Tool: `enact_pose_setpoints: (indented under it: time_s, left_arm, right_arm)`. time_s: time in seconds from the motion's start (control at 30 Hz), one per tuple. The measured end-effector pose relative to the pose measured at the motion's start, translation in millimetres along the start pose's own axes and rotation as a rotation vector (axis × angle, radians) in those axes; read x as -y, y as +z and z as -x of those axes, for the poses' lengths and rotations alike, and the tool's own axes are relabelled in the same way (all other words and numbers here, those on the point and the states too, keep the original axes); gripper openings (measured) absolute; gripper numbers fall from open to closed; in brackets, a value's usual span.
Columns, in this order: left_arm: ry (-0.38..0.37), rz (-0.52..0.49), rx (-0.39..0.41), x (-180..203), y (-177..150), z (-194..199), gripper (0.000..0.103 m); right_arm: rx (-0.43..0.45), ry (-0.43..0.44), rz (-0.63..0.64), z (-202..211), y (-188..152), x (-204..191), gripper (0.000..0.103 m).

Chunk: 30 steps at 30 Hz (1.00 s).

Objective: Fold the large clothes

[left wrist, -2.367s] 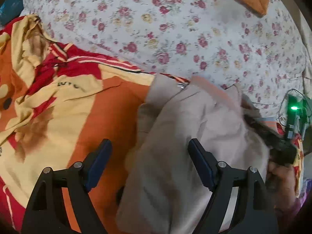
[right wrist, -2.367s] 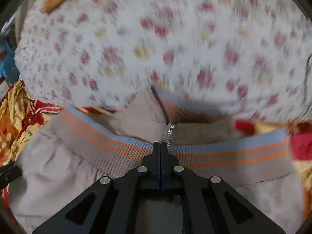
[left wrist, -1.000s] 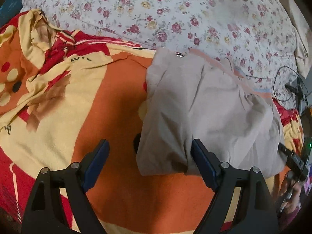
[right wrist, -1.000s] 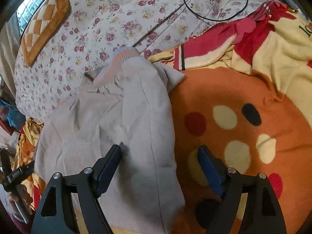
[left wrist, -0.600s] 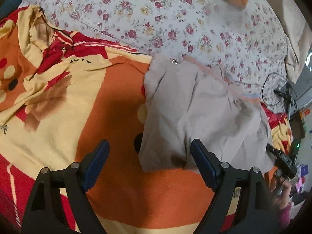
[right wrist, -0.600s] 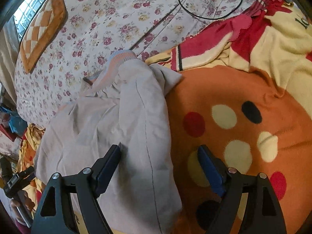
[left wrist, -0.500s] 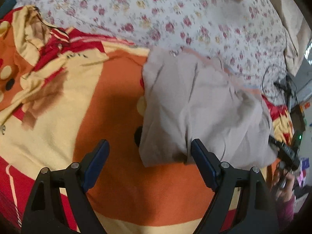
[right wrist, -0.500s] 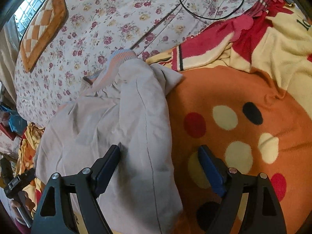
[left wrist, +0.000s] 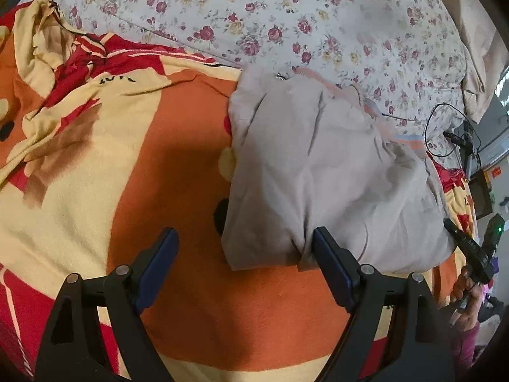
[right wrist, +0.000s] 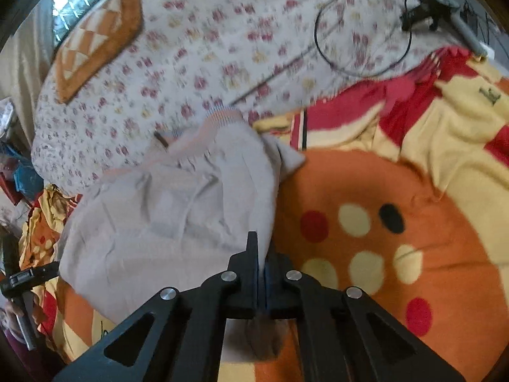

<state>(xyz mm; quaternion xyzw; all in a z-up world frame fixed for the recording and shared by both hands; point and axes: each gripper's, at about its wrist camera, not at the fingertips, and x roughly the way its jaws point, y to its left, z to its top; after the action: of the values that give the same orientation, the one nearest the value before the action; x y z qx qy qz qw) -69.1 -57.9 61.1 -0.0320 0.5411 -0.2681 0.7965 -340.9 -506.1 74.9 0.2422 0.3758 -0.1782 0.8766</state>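
Note:
A beige jacket [left wrist: 318, 172] with a blue-and-orange ribbed hem lies folded and bunched on an orange, yellow and red blanket [left wrist: 159, 146]. My left gripper [left wrist: 245, 258] is open and empty, just in front of the jacket's near edge, its right finger beside a fold. In the right wrist view the jacket [right wrist: 178, 210] lies left of centre. My right gripper [right wrist: 260, 270] is shut on the jacket's near right edge, with cloth pinched between the jaws. The right gripper also shows at the far right of the left wrist view [left wrist: 474, 254].
A floral quilt [left wrist: 286, 9] covers the bed behind the jacket, with an orange checked cushion [right wrist: 95, 38] on it. A black cable loop [right wrist: 362, 28] and a device lie at the back right. The spotted blanket [right wrist: 381, 222] spreads to the right.
My right gripper was open above the jacket; it has now closed on the jacket's near right edge. My left gripper has stayed open and barely moved.

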Motion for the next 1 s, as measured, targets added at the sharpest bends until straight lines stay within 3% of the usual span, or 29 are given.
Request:
enact_pose_setpoints:
  time_s: [0.23, 0.37, 0.5, 0.63, 0.77, 0.83, 0.9, 0.97, 1.0]
  left_arm:
    - [-0.008, 0.004, -0.008, -1, -1, -4, 0.086]
    - [0.003, 0.007, -0.024, -2, -1, -10, 0.086]
    - [-0.008, 0.005, 0.000, -1, -1, 0, 0.086]
    - [-0.072, 0.015, 0.046, 1, 1, 13, 0.086]
    - [-0.061, -0.003, 0.033, 6, 1, 6, 0.086]
    - [-0.031, -0.021, 0.014, 8, 1, -3, 0.086]
    - [0.008, -0.040, 0.002, 9, 1, -11, 0.086]
    - [0.047, -0.042, -0.019, 8, 0, -21, 0.086]
    - [0.060, -0.042, -0.028, 7, 1, -26, 0.086]
  right_arm:
    - [-0.058, -0.100, 0.044, -10, -4, 5, 0.000]
    - [-0.067, -0.101, 0.034, -12, -6, 4, 0.002]
    - [0.030, -0.090, -0.117, 11, 2, 32, 0.031]
    - [0.130, -0.095, -0.159, 32, 6, 42, 0.032]
    - [0.206, 0.047, -0.066, 43, 8, 17, 0.036]
    - [0.179, 0.118, -0.009, 35, 8, 3, 0.044]
    - [0.122, 0.174, 0.036, 23, 6, -9, 0.043]
    - [0.053, 0.144, 0.068, 9, 2, -16, 0.044]
    - [-0.004, 0.087, 0.072, -3, 0, -15, 0.044]
